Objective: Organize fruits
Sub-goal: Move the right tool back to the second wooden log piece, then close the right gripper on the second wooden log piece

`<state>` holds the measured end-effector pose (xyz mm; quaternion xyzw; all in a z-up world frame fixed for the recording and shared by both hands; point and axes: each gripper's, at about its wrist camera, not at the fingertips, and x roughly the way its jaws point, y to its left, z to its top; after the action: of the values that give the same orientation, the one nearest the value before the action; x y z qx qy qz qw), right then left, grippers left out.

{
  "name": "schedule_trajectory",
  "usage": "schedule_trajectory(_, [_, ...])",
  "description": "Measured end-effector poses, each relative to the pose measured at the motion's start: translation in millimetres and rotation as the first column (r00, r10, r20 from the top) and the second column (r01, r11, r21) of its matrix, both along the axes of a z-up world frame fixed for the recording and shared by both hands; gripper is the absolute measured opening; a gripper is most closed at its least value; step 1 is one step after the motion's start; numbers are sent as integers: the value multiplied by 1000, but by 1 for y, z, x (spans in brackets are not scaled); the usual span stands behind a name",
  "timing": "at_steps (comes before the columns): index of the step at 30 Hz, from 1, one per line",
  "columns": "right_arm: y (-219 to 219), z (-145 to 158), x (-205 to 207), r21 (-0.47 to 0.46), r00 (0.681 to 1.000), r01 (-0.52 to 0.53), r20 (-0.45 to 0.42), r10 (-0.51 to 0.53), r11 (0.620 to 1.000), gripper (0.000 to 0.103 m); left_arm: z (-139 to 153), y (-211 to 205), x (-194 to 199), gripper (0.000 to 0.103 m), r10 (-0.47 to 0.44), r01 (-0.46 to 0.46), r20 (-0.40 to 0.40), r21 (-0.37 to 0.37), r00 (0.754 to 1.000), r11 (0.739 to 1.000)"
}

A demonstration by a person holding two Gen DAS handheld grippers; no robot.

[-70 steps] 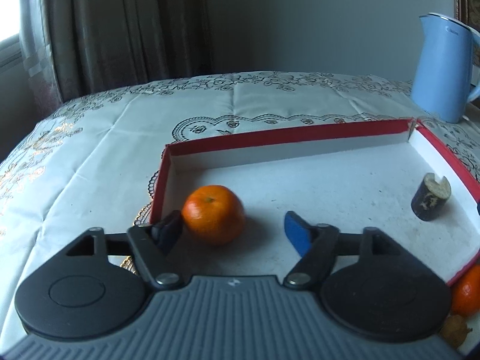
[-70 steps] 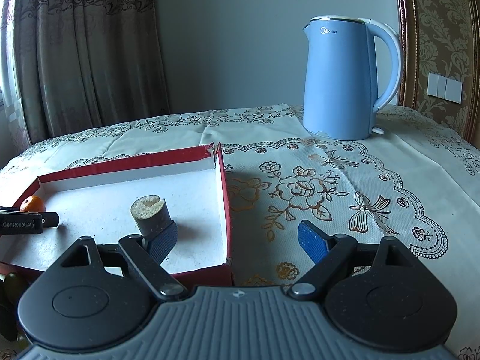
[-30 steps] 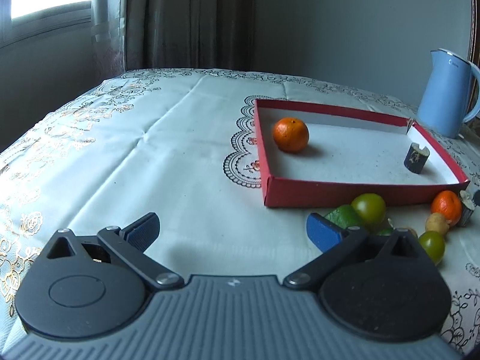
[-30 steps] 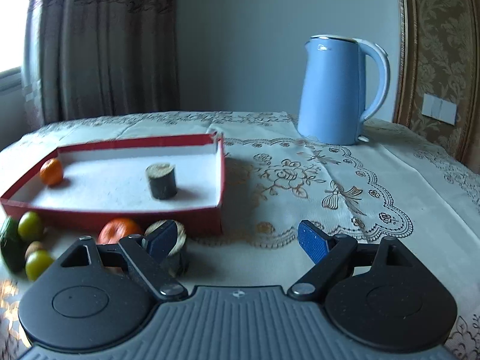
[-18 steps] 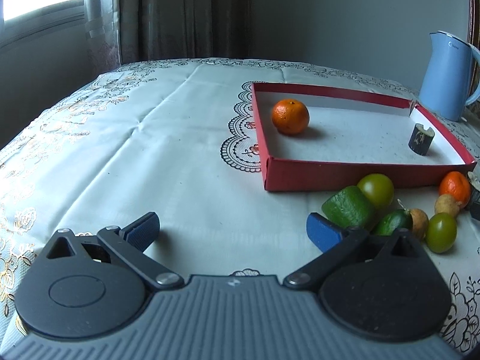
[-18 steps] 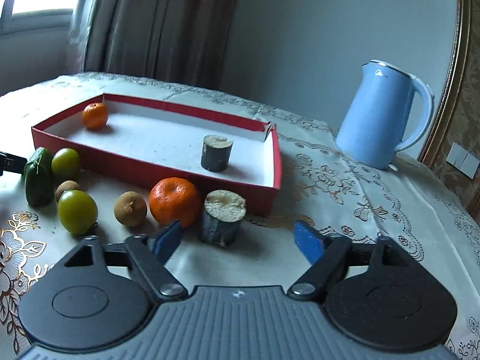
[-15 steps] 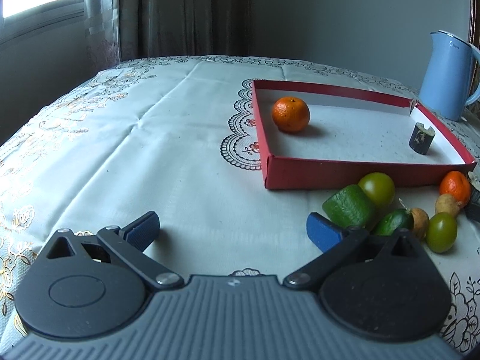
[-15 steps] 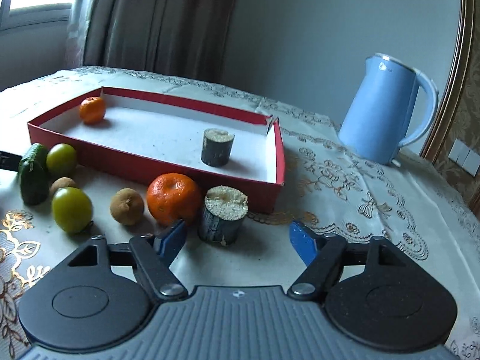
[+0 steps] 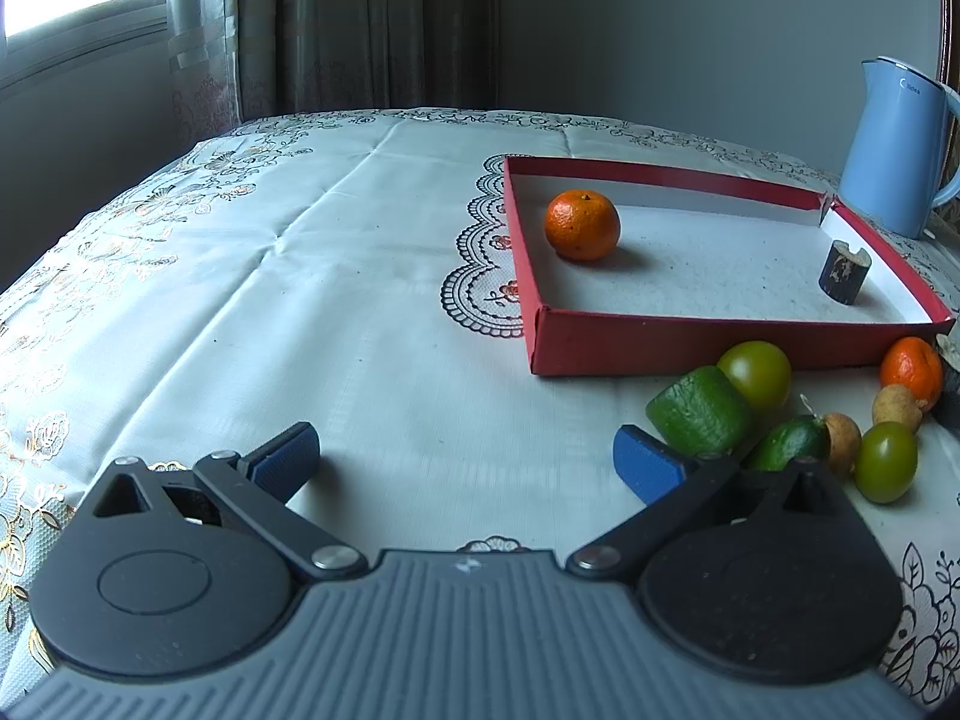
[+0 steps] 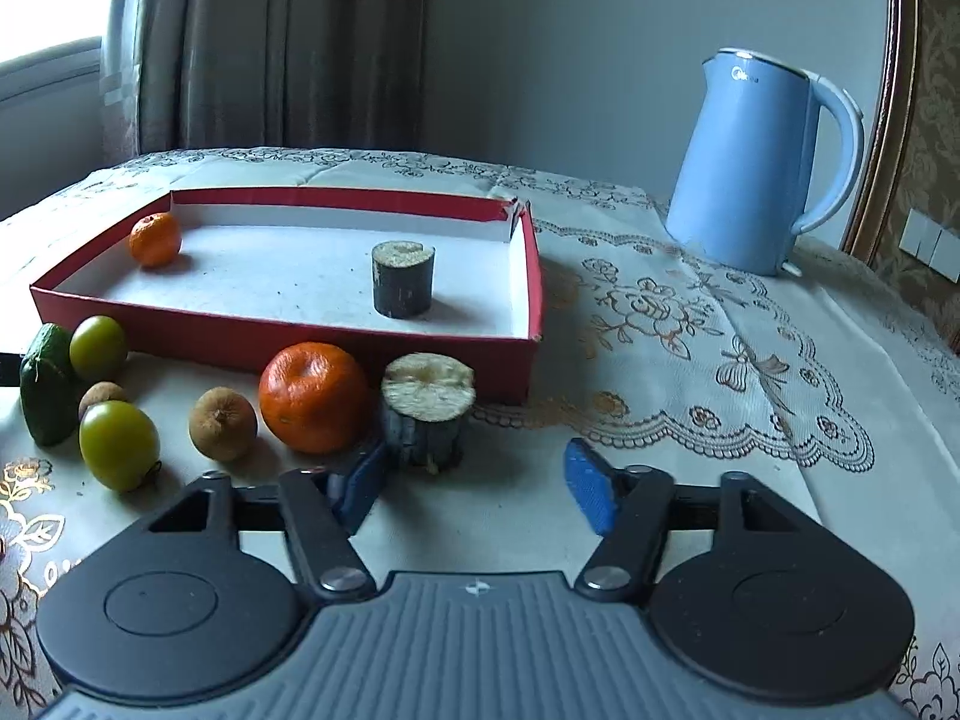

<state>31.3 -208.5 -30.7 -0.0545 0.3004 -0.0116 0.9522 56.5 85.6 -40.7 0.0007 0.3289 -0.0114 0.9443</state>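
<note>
A red tray (image 9: 660, 348) (image 10: 270, 336) holds an orange (image 9: 581, 224) (image 10: 155, 239) at its left end and a dark stump-like piece (image 9: 845, 272) (image 10: 403, 279) at its right. In front of it lie a second orange (image 10: 313, 397) (image 9: 911, 369), a second stump piece (image 10: 427, 408), green round fruits (image 10: 119, 437) (image 9: 755, 373), brown longans (image 10: 223, 423) and green cucumber pieces (image 9: 699, 411) (image 10: 45, 381). My left gripper (image 9: 465, 459) is open and empty, left of the loose fruit. My right gripper (image 10: 477, 480) is open, just before the second stump piece.
A light blue kettle (image 10: 759, 159) (image 9: 894, 147) stands behind the tray on the right. The table has a floral lace cloth (image 9: 270, 276). Curtains and a window are at the back left; a chair back (image 10: 927, 120) is at the far right.
Both grippers pulled back out of the tray, leaving the orange and the stump piece inside. The right gripper has since come closer to the second stump piece on the cloth.
</note>
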Motion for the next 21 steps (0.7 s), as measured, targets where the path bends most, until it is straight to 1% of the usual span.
schedule_trajectory(4, [8,-1,6,-24,999,-48,-2,48,999,44,0,0,0,103,0,0,0,0,1000,1000])
schedule_trajectory(5, [9,-1,6,-28,998,-60,-1,60,998,42,0,0,0,103,0,0,0,0,1000,1000])
schedule_trajectory(7, [9,-1,7,-22,997,-80,-2,80,997,34,0,0,0,103,0,0,0,0,1000,1000])
schedule_trajectory(14, [5,0,6,19,996,-89,2,89,996,32,0,0,0,103,0,0,0,0,1000,1000])
schedule_trajectory(21, [1,5,-1,51,996,-84,31,83,995,32,0,0,0,103,0,0,0,0,1000,1000])
